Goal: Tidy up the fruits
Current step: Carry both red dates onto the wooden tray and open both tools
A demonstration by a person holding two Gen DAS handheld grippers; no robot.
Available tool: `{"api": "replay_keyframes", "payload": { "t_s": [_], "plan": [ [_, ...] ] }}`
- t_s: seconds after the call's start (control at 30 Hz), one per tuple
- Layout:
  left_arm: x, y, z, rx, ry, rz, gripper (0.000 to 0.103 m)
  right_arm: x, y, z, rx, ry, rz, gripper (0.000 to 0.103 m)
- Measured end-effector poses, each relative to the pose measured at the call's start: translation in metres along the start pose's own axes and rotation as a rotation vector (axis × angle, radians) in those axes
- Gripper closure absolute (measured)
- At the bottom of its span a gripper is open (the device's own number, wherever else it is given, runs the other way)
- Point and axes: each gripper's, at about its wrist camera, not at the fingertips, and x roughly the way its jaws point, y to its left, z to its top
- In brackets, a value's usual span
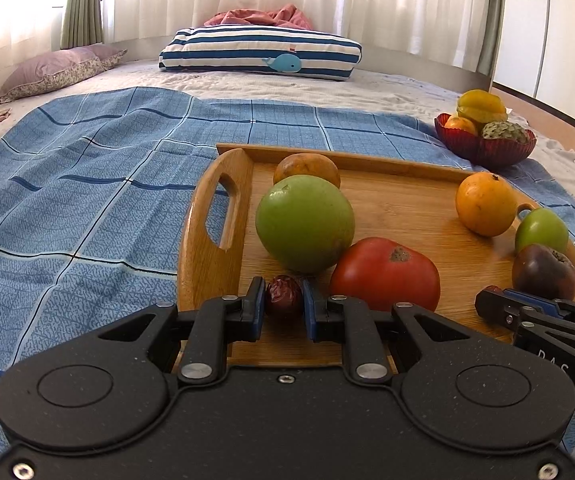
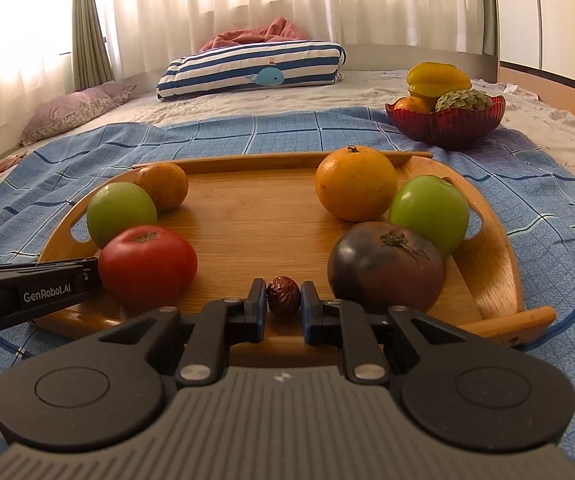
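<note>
A wooden tray (image 1: 407,196) (image 2: 255,216) lies on the blue checked cloth. My left gripper (image 1: 284,300) is shut on a small dark red date (image 1: 283,299) at the tray's near left. Behind it lie a green fruit (image 1: 305,222), a red tomato (image 1: 385,274) and an orange (image 1: 307,166). My right gripper (image 2: 283,300) is shut on another date (image 2: 283,299) at the tray's near middle. Beside it lie a dark purple tomato (image 2: 385,266), a green fruit (image 2: 429,208) and an orange (image 2: 355,184). The left side's red tomato (image 2: 147,266) also shows there.
A red glass bowl (image 1: 487,148) (image 2: 447,122) with a starfruit, an orange and a custard apple stands on the bed at the far right. A striped whale pillow (image 1: 259,54) and a purple pillow (image 1: 59,72) lie at the back. Curtains hang behind.
</note>
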Motion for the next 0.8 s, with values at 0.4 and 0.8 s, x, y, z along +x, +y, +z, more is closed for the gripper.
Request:
{"api": "replay_keyframes", "payload": {
  "t_s": [0.4,0.8],
  "plan": [
    [0.0008,-0.0017,-0.0013,0.011,-0.002,0.005,0.084,-0.0001,-0.0004,-0.0013,0.001,-0.004,0.002,0.081],
    [-0.0083,-0.0009,-0.0031,0.011,0.0,0.004,0.07,-0.0082,-0.0052,-0.0031,0.02,-0.016,0.021,0.057]
  ]
}}
